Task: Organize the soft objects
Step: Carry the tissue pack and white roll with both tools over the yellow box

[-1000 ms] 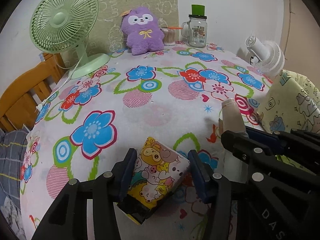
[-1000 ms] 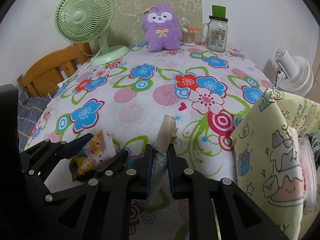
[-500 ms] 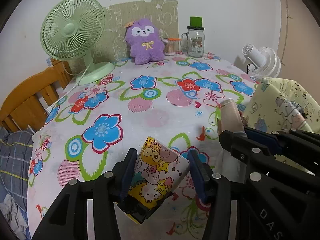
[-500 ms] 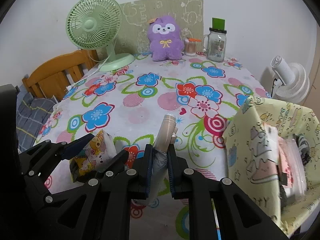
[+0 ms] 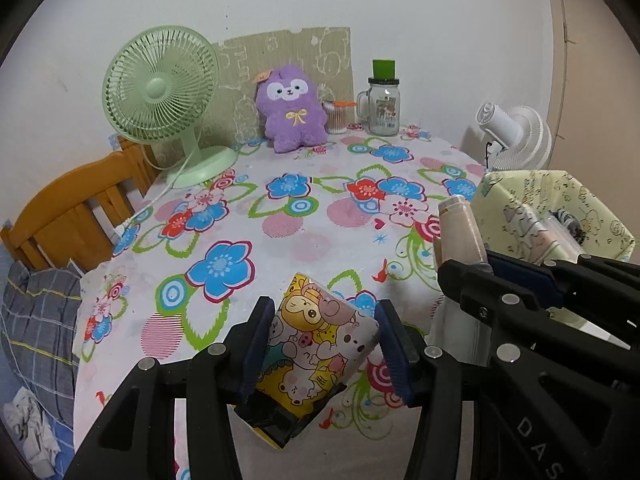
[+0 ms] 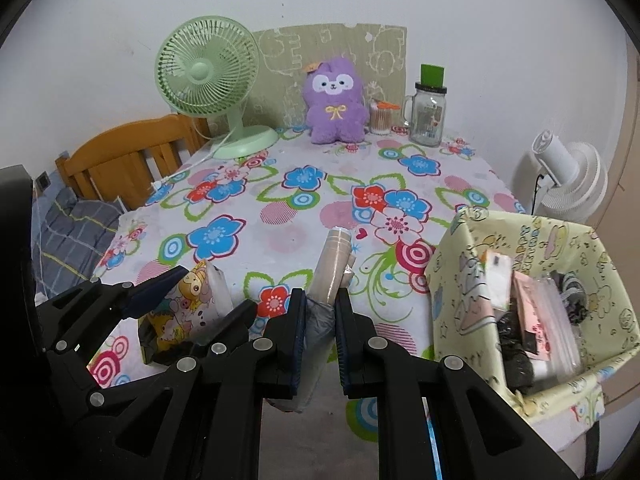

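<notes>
My left gripper is shut on a cartoon-print tissue pack and holds it above the near edge of the floral table; it also shows in the right wrist view. My right gripper is shut on a bagged beige roll, seen in the left wrist view too. A pale yellow fabric bin stands to the right, with packets and dark soft items inside. A purple plush toy sits at the table's back.
A green desk fan stands back left, a glass jar with a green lid and a cotton-swab tub back right. A white fan stands off the right side. A wooden chair is on the left.
Both grippers have pulled back and up from the table, each still holding its item. More of the bin's inside now shows.
</notes>
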